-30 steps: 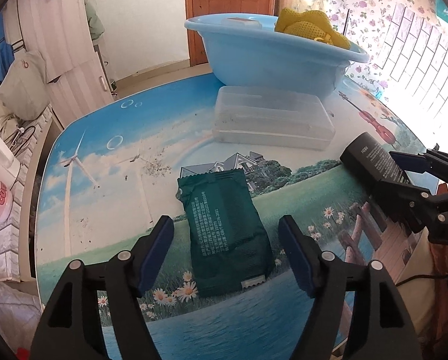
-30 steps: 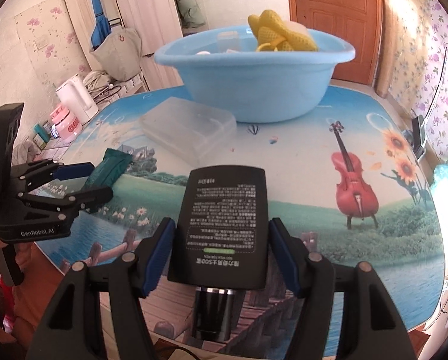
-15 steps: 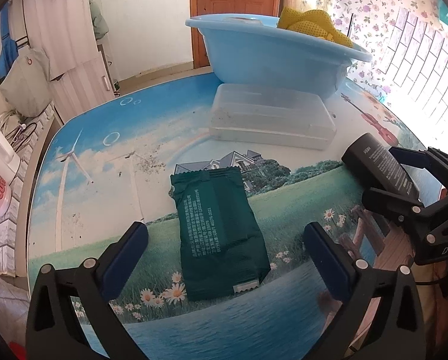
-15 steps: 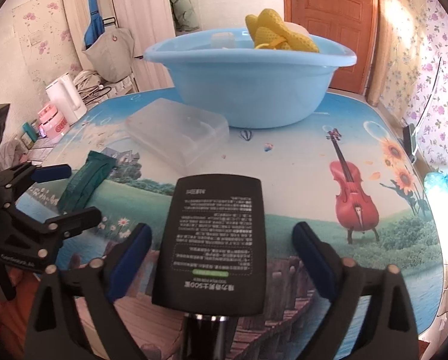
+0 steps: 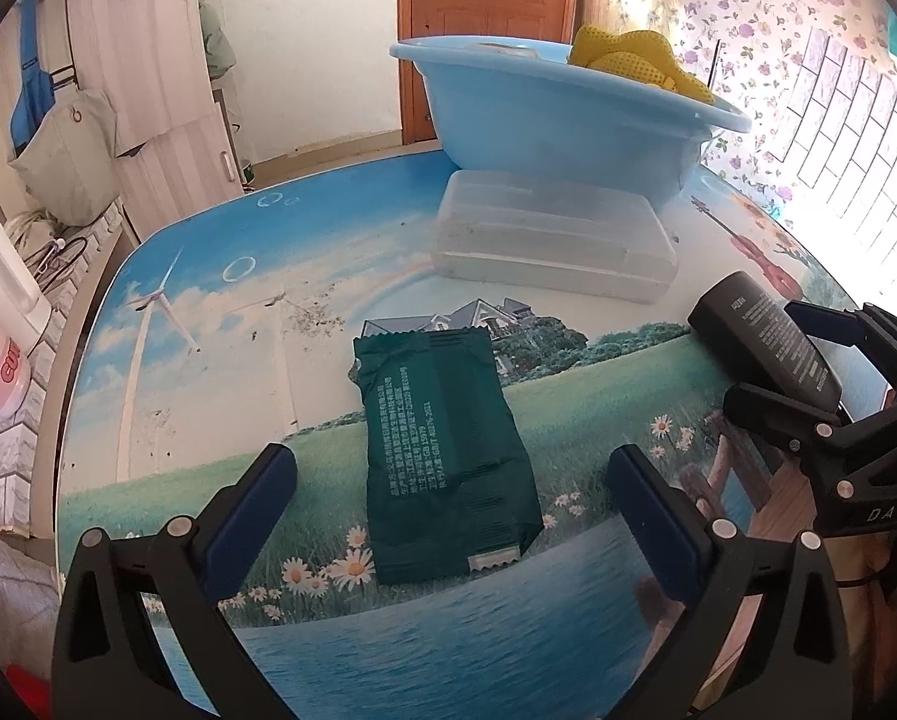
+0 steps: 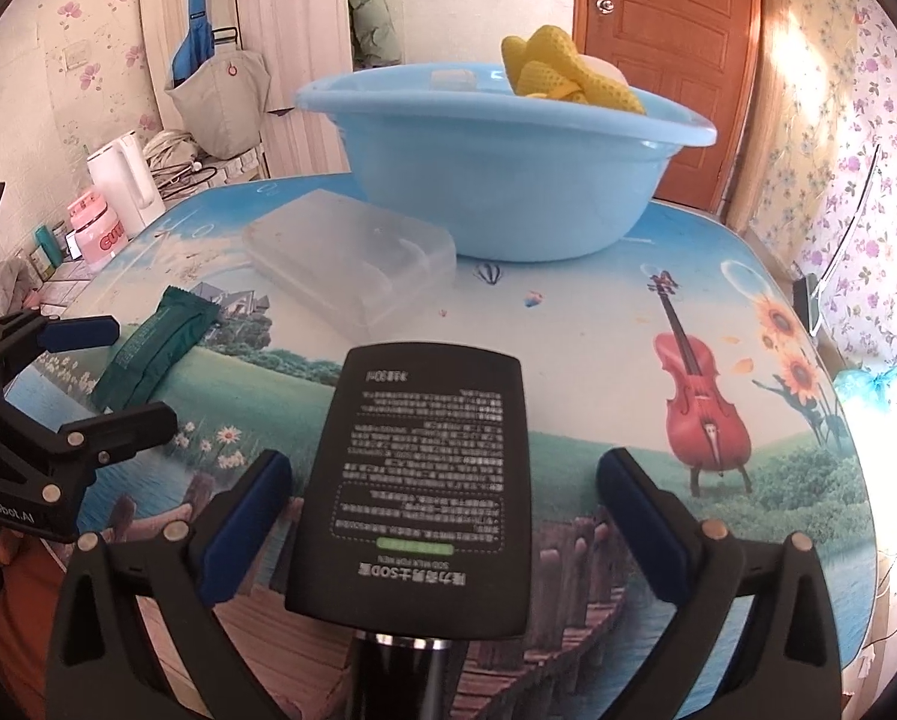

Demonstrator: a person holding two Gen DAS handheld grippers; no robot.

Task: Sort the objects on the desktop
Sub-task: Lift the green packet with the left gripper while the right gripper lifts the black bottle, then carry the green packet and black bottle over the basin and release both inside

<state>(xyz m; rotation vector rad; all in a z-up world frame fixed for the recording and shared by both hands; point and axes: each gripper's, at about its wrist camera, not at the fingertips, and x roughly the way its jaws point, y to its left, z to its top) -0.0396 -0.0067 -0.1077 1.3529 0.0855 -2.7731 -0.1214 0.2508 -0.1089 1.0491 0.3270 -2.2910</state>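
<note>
Green packet [image 5: 448, 456] lies untouched between left gripper's [image 5: 451, 510] spread fingers [image 5: 256, 498].

Your basin [image 6: 508, 192] hides most of its contents; only yellow mesh [image 6: 568, 81] and a pale lump show above the rim. The black tube's [image 6: 424, 480] cap end runs off the bottom edge. Print on the green packet [image 5: 442, 456] is too small to read.

Green packet [image 5: 448, 456], black tube [image 6: 427, 480], light-blue basin [image 6: 502, 192], landscape-print table [image 6: 598, 324].
</note>
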